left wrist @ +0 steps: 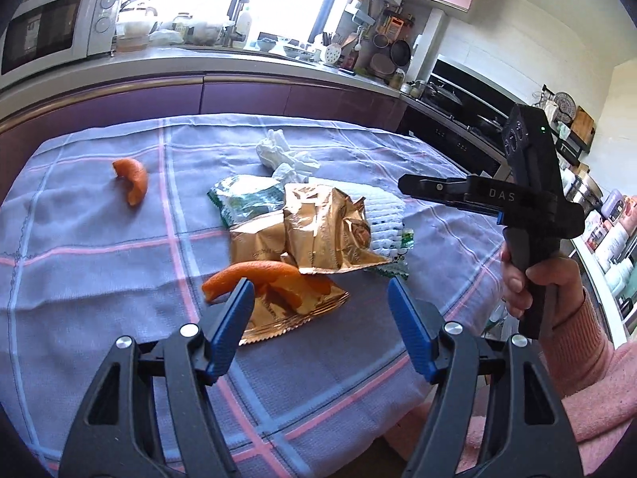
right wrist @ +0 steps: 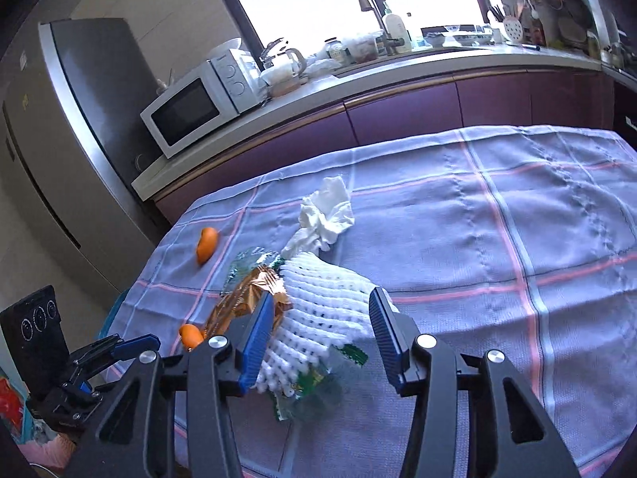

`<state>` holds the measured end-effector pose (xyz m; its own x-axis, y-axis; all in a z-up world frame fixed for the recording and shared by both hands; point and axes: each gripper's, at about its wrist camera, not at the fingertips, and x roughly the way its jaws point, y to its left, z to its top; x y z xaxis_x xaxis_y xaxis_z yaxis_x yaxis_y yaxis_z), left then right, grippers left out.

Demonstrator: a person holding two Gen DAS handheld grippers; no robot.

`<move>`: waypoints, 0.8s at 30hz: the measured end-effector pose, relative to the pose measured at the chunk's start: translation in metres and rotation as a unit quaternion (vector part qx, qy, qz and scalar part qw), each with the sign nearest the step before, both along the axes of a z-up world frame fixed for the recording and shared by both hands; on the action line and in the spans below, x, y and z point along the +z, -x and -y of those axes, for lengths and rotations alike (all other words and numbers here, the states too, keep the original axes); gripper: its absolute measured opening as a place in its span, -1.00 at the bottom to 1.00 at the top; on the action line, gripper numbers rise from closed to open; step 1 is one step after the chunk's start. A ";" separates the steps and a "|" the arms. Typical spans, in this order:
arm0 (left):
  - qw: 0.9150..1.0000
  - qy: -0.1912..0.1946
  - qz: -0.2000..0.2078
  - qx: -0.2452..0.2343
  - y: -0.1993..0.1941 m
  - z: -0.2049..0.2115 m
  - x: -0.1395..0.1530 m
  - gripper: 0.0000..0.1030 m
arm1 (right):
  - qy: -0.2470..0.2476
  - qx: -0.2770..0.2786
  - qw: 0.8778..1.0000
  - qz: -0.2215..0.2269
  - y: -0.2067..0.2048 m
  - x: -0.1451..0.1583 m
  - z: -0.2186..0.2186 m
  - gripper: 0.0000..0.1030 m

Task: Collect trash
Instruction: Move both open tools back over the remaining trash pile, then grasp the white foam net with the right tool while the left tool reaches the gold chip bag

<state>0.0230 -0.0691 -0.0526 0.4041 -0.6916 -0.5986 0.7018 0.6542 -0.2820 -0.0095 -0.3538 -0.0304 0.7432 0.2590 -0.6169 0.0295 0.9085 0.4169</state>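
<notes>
The left tool [left wrist: 320, 292] hangs over the near edge of the table [left wrist: 99, 247], pitched downward, jaws released and wide, nothing between the blue pads. Its left pad sits in front of a curl of orange peel [left wrist: 254, 275] that lies on a gold foil wrapper [left wrist: 314, 231].

The right tool [left wrist: 414, 185] is seen side-on from the left wrist view, raised above the right side of the table, its tip pointing toward the trash pile. A hand [left wrist: 533, 279] in a pink sleeve [left wrist: 589, 342] grips its handle from below, fingers wrapped around the grip. In its own view the right tool [right wrist: 320, 310] tilts down over the pile, jaws parted and gripping nothing; the white foam fruit net [right wrist: 322, 302] lies on the table beneath and between the pads, and whether a pad touches it cannot be determined.

The trash is gathered near the table's middle on a lilac checked tablecloth [right wrist: 497, 239]: gold foil wrapper, foam net, a green and white wrapper [left wrist: 247, 199] and a crumpled white tissue [left wrist: 284, 155] just behind them. A second piece of orange peel [left wrist: 133, 179] lies apart, to the left of the pile.
</notes>
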 end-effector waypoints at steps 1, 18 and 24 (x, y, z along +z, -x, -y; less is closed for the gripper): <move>1.000 -0.006 0.006 -0.004 -0.001 0.007 0.001 0.34 | -0.005 -0.001 1.000 -0.003 0.000 -0.003 0.002 -0.07; 0.997 -0.069 0.037 -0.017 -0.005 0.057 -0.009 0.20 | -0.091 -0.002 0.995 -0.031 -0.017 -0.040 0.027 0.13; 0.998 -0.054 0.025 -0.011 -0.012 0.052 -0.006 -0.35 | -0.106 0.022 0.994 -0.016 -0.021 -0.034 0.019 -0.38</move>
